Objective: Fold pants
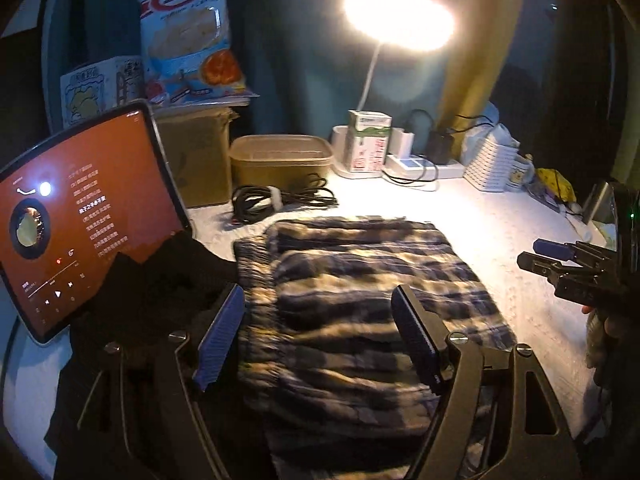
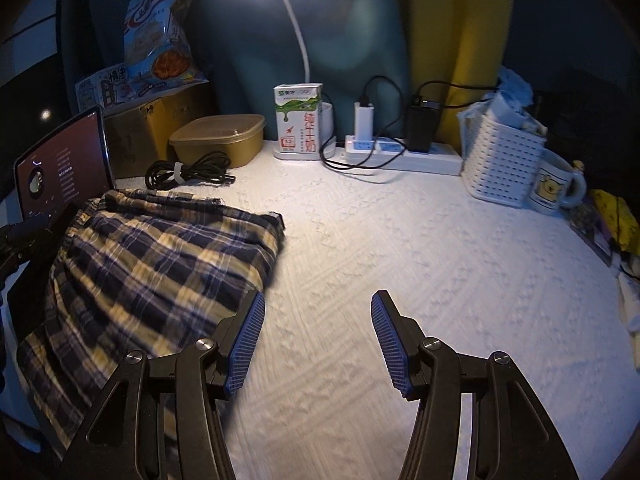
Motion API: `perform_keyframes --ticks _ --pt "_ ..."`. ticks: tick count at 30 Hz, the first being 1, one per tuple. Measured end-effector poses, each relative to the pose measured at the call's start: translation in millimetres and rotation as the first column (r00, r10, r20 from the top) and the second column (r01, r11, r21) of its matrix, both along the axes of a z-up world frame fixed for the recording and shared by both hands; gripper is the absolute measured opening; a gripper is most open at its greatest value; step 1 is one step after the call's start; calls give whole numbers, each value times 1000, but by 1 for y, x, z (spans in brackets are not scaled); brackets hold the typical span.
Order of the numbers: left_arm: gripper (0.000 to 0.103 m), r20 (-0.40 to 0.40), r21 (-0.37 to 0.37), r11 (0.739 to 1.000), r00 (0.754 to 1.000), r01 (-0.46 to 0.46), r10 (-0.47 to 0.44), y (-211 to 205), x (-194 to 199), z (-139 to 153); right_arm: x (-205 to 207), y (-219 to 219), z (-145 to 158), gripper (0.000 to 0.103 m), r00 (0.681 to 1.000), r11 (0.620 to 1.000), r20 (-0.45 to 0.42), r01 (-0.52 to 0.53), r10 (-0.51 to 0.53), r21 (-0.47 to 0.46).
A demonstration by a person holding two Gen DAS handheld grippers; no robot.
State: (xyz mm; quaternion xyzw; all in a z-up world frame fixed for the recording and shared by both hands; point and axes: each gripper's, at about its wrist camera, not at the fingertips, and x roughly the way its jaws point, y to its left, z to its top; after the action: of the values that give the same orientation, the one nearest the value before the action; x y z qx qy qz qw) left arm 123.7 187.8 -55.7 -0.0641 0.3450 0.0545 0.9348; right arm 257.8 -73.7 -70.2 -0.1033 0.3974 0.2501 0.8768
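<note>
The plaid pants [image 1: 352, 256] lie folded into a thick stack on the white textured table cover [image 2: 400, 264]. My left gripper [image 1: 318, 296] hovers above the stack's near part, open, with nothing between its blue pads. My right gripper [image 2: 318, 296] is open too and hangs over bare cover just right of the pants [image 2: 160, 256]; its left finger sits close to the stack's right edge. From the left wrist view the right gripper [image 1: 536, 256] shows at the far right, off the cloth. The left gripper [image 2: 20, 236] peeks in at the left edge of the right wrist view.
A black garment [image 1: 160, 280] lies left of the pants, in front of a lit tablet [image 1: 80, 216]. Along the back stand a lidded container [image 2: 220, 138], a coiled cable [image 2: 188, 174], a milk carton [image 2: 298, 118], a power strip [image 2: 404, 156], a white basket [image 2: 500, 164] and a mug [image 2: 554, 188].
</note>
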Motion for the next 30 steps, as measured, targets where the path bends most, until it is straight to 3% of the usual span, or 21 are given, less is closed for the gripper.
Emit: perform_keyframes --ticks 13,15,16,22,26,30 --pt "76 35 11 998 998 58 -58 -61 -27 10 -42 -57 26 58 997 998 58 54 -55 15" --pt "86 43 6 999 998 53 -53 -67 -32 13 -50 -64 31 58 996 998 70 58 -60 18" --pt "98 50 2 999 997 52 -52 -70 -34 15 -54 -68 34 58 995 998 76 60 -61 20" --pt "101 133 -1 998 989 68 -68 -88 -56 33 -82 -91 60 58 988 996 130 77 -82 44" --pt "101 198 35 998 979 51 -57 -101 -72 47 -99 -103 77 71 982 994 162 86 -96 63" --pt "101 268 47 997 961 60 -70 -112 -88 59 -116 -110 94 71 976 994 197 78 -91 71"
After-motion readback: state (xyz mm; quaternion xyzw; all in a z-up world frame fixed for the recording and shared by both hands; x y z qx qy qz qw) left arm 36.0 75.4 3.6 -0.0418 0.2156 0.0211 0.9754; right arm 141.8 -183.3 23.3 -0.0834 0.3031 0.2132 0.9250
